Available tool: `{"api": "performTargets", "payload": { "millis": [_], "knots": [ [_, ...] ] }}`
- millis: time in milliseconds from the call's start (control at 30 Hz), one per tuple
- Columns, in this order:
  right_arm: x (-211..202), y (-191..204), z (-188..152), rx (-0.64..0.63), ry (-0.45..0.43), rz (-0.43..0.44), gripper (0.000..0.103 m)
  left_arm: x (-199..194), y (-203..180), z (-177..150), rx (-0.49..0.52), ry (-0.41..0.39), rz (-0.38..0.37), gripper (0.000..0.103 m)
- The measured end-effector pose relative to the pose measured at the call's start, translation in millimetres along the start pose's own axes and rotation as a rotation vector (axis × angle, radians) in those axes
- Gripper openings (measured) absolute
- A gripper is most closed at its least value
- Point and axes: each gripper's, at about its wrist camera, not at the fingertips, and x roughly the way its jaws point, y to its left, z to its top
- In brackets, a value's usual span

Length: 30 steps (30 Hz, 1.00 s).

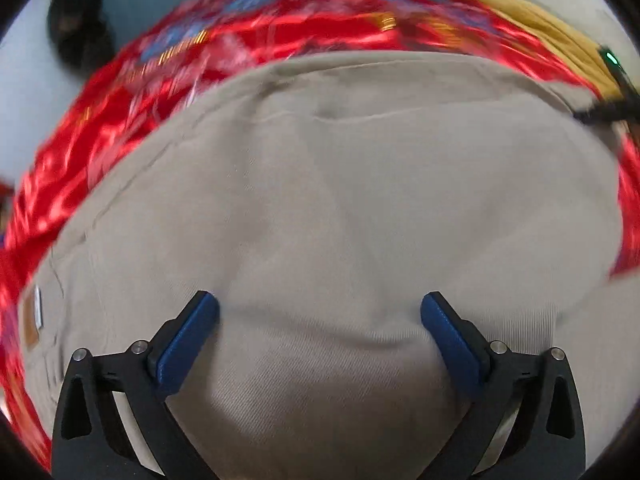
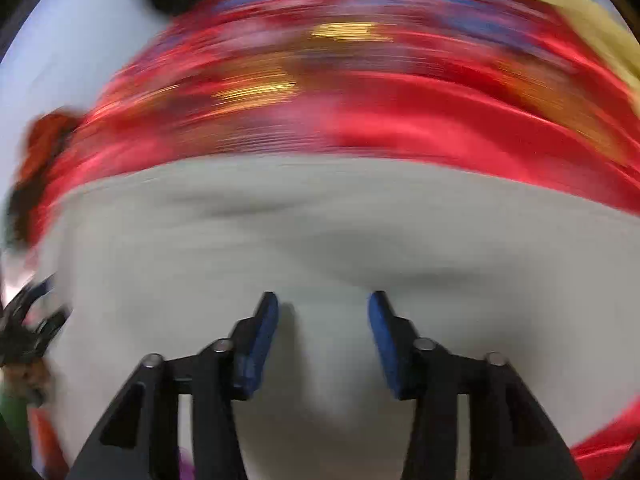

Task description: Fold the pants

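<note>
Here, khaki pants (image 1: 340, 208) spread flat over a shiny red patterned cloth (image 1: 100, 148), filling most of both views. At far left of the left wrist view, a small tan label and metal tab (image 1: 34, 312) sewn near the fabric's edge; further right, a stitched seam line (image 1: 360, 114), perhaps a pocket opening. At far right, a mustard-yellow garment (image 1: 520, 12) lying beyond the red cloth. Left gripper (image 1: 320, 312) spread wide, blue pads (image 1: 188, 344) resting on or just above the cloth, nothing pinched between them. Right gripper (image 2: 323, 308) parted about halfway, pads (image 2: 258, 340) close over the pants (image 2: 320, 240), nothing held either. Heavy motion blur in the right wrist view, so contact with the fabric hard to judge there.

Judged from the twill weave and soft rumples: a medium-weight cotton, limp, not fragile, likely to sag and drag rather than hold shape. Slick backing underneath, so liable to slide when tugged. Best taken at a doubled edge or hem, where thicker layers give the pads purchase, one grip at each corner, lifted together to keep the fold square.
</note>
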Motion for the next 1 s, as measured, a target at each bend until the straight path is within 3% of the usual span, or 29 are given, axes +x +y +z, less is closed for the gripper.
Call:
{"api": "performTargets", "payload": {
  "millis": [33, 100, 133, 167, 233, 267, 300, 367, 467, 567, 633, 667, 733, 767, 800, 867, 933, 1000],
  "knots": [
    [-4, -37, 3, 0.102, -0.005, -0.039, 0.015, 0, 0, -3, -0.007, -0.018, -0.003, 0.102],
    [-26, -89, 10, 0.234, -0.053, -0.192, 0.014, 5, -1, -7, -0.014, -0.042, 0.001, 0.102],
    [-38, -92, 16, 0.218, -0.089, -0.231, 0.019, 6, -3, -8, -0.010, -0.052, 0.008, 0.102],
    [-47, -86, 24, 0.184, -0.124, -0.215, 0.020, 7, -4, -10, -0.010, -0.064, 0.013, 0.102],
    [-54, -67, 36, 0.135, -0.168, -0.051, 0.023, 7, -2, -12, -0.014, -0.082, 0.010, 0.102],
    [-53, -52, 45, 0.117, -0.175, 0.079, 0.027, 5, -2, -14, -0.016, -0.089, 0.008, 0.102],
    [-50, -47, 46, 0.102, -0.174, 0.125, 0.038, 4, -2, -16, -0.016, -0.095, 0.008, 0.102],
    [-37, -26, 50, 0.042, -0.159, 0.140, 0.043, 4, -2, -18, -0.017, -0.105, 0.009, 0.102],
    [-2, -50, 44, 0.046, -0.097, 0.012, 0.043, 2, 2, -18, -0.021, -0.116, 0.006, 0.102],
    [-1, -111, 26, 0.156, -0.147, -0.042, 0.037, 5, 3, -19, -0.027, -0.124, 0.002, 0.102],
    [-9, -151, 14, 0.244, -0.165, -0.102, 0.020, 6, 3, -18, -0.030, -0.125, -0.001, 0.102],
    [-18, -169, 9, 0.283, -0.168, -0.151, 0.018, 7, 3, -18, -0.031, -0.125, -0.002, 0.102],
    [-38, -175, 0, 0.280, -0.187, -0.227, 0.025, 8, 3, -17, -0.031, -0.125, -0.001, 0.102],
    [-46, -170, 0, 0.256, -0.198, -0.192, 0.025, 8, 3, -17, -0.031, -0.125, 0.000, 0.102],
    [-54, -157, 0, 0.210, -0.206, -0.099, 0.026, 7, 2, -19, -0.031, -0.126, 0.000, 0.102],
    [-59, -131, -1, 0.134, -0.203, 0.037, 0.037, 7, 2, -18, -0.028, -0.125, 0.004, 0.102],
    [-56, -114, -4, 0.077, -0.191, 0.101, 0.050, 7, 1, -19, -0.027, -0.125, 0.008, 0.102],
    [-41, -102, -6, 0.053, -0.165, 0.101, 0.050, 7, 0, -19, -0.025, -0.125, 0.013, 0.102]
  ]
}}
